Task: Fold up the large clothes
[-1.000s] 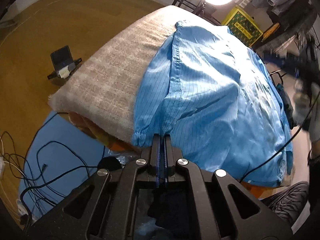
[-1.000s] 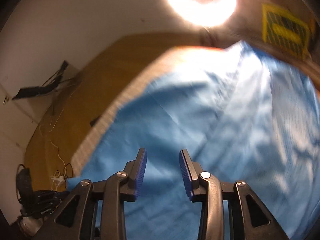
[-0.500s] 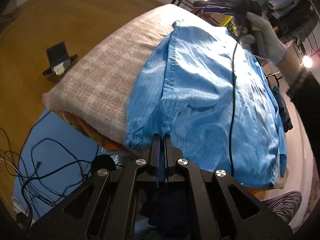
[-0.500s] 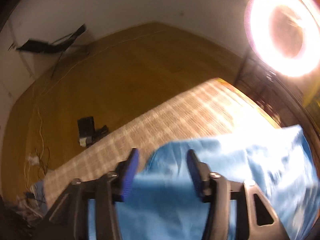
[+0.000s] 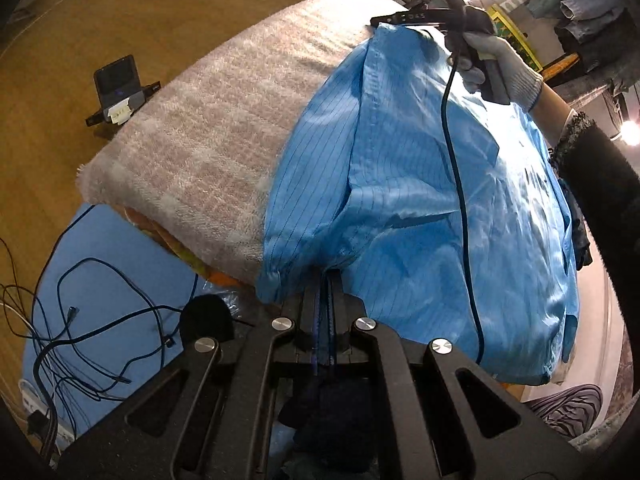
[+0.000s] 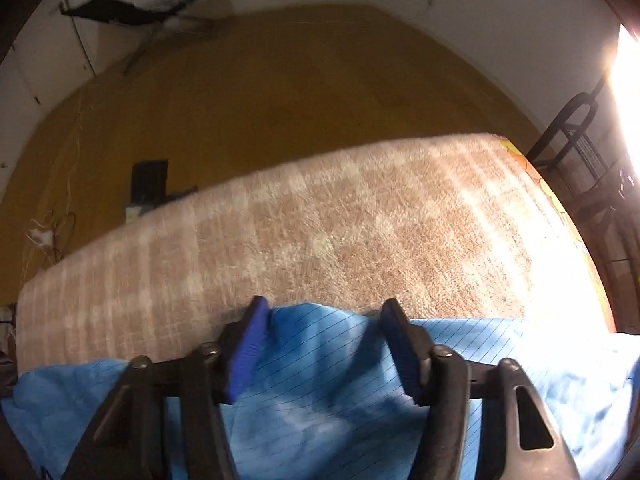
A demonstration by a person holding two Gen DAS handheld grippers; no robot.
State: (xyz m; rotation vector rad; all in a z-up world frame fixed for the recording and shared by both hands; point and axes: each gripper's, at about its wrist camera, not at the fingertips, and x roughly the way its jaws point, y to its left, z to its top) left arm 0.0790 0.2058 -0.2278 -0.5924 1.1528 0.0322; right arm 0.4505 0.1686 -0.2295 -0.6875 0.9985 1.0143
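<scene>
A large light-blue pinstriped garment [image 5: 420, 200] lies spread over a beige checked blanket [image 5: 208, 132] on a raised surface. My left gripper [image 5: 327, 276] is shut on the garment's near edge, with cloth pinched between its blue pads. A gloved hand [image 5: 496, 60] holds my right gripper [image 5: 400, 20] at the garment's far corner. In the right wrist view, the right gripper [image 6: 324, 308] straddles a raised hump of the blue garment [image 6: 320, 380] at its edge on the blanket [image 6: 340, 232]. Its jaws are closing, still well apart.
A phone on a stand [image 5: 116, 92] sits on the wooden floor at left. Tangled cables [image 5: 80, 312] lie on a blue mat below the blanket's edge. A bright lamp [image 6: 628, 88] and a black rack [image 6: 572, 136] stand at the right. A yellow crate [image 5: 516, 36] is behind.
The right gripper swept from over the garment's middle to its far edge and came down onto the cloth, rolling as it went. The left gripper stayed shut on the near edge.
</scene>
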